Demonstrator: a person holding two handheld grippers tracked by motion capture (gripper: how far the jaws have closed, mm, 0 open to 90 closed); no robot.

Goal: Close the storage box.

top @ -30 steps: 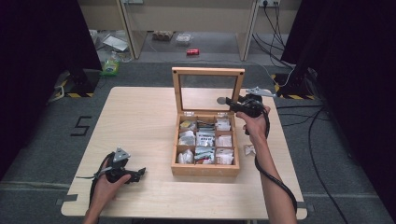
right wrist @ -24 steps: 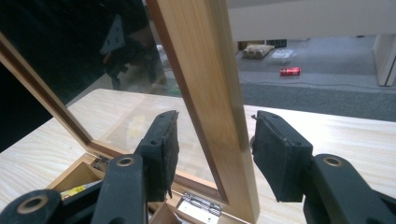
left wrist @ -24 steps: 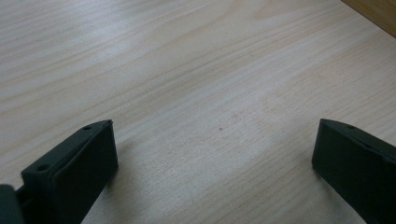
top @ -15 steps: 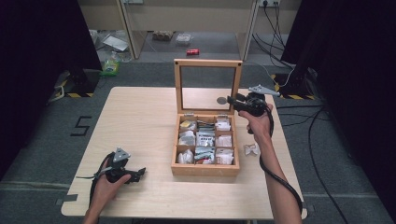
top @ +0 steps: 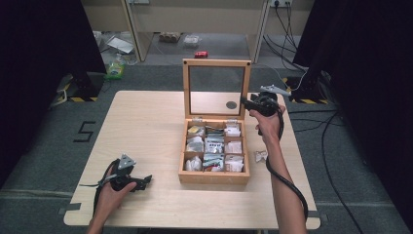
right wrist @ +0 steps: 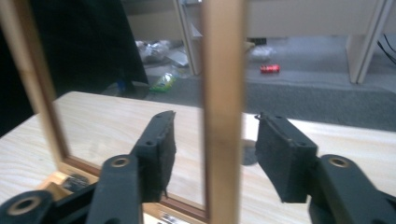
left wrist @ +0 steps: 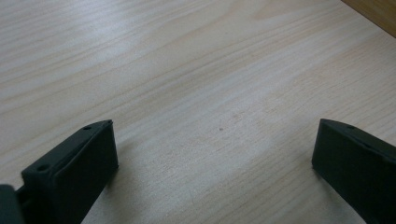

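Observation:
A wooden box stands mid-table with its glass lid raised upright. Its compartments hold several small packets. My right gripper is at the lid's right edge and points left. In the right gripper view its jaws straddle the lid's wooden side rail, with a gap on each side; they have just been opening. My left gripper rests on the table near the front left corner. It is open over bare wood.
A loose white packet lies on the table right of the box. A dark round disc lies behind the lid. Beyond the far edge, the floor holds a red can, bags and cables.
The lid has swung further up and back to upright, with my right gripper following at its right edge. My left gripper has stayed put.

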